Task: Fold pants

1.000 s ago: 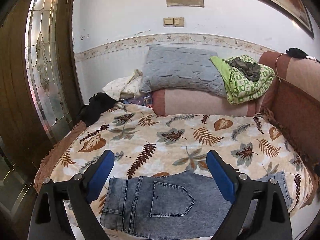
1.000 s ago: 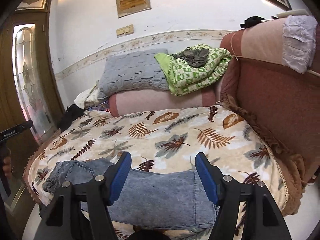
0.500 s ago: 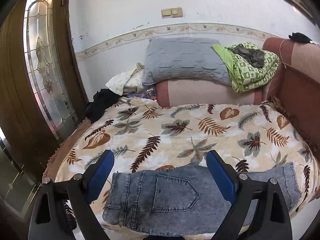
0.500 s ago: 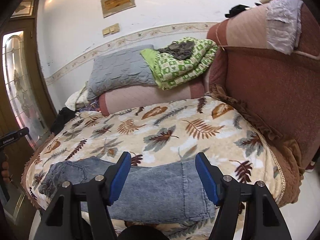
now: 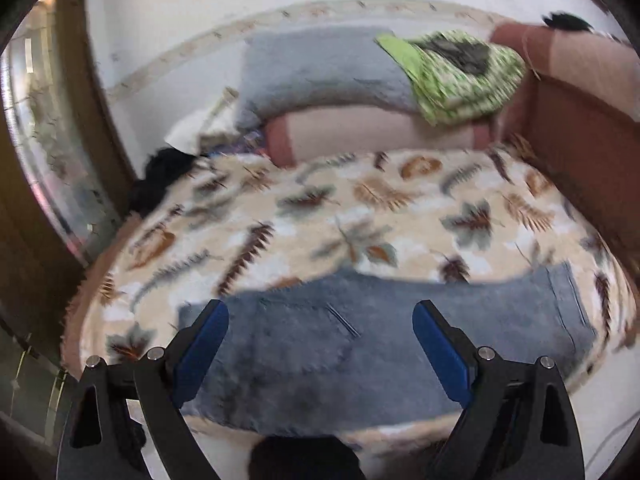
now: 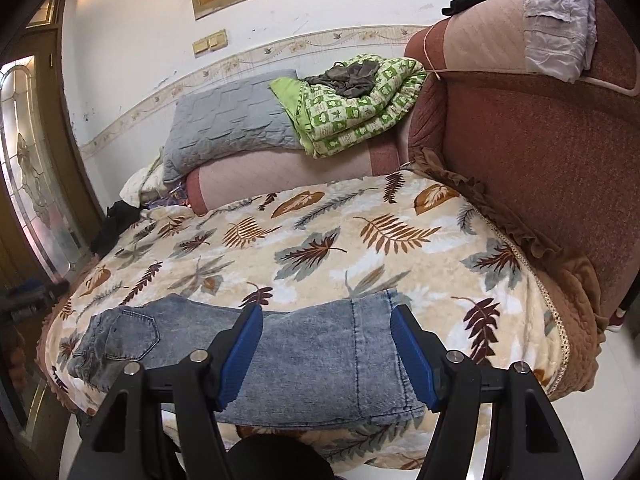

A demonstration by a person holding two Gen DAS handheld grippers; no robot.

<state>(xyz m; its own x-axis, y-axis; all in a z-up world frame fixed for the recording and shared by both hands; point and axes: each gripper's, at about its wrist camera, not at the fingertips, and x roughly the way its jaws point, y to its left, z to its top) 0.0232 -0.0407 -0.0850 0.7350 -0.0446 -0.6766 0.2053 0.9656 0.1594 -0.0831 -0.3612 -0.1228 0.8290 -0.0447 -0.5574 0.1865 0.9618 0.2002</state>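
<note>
Light blue denim pants (image 6: 304,344) lie flat along the near edge of a leaf-patterned blanket (image 6: 320,240) on a sofa, back pocket at the left, leg hems at the right. In the blurred left wrist view the pants (image 5: 360,332) fill the lower middle. My left gripper (image 5: 320,312) hangs open over the pocket end, nothing between its blue pads. My right gripper (image 6: 326,314) stands open above the leg end near the hem, clear of the cloth.
A grey pillow (image 6: 228,120) and a folded green quilt (image 6: 360,108) rest on the pink bolster (image 6: 288,172) at the back. The sofa's red-brown backrest (image 6: 540,152) rises at the right. Dark clothes (image 6: 116,220) lie at the left, by a glass door (image 6: 28,172).
Both grippers have sunk toward the pants and tilted further down; the left one moved more and its view is now blurred. Both stay open and the pants lie unmoved.
</note>
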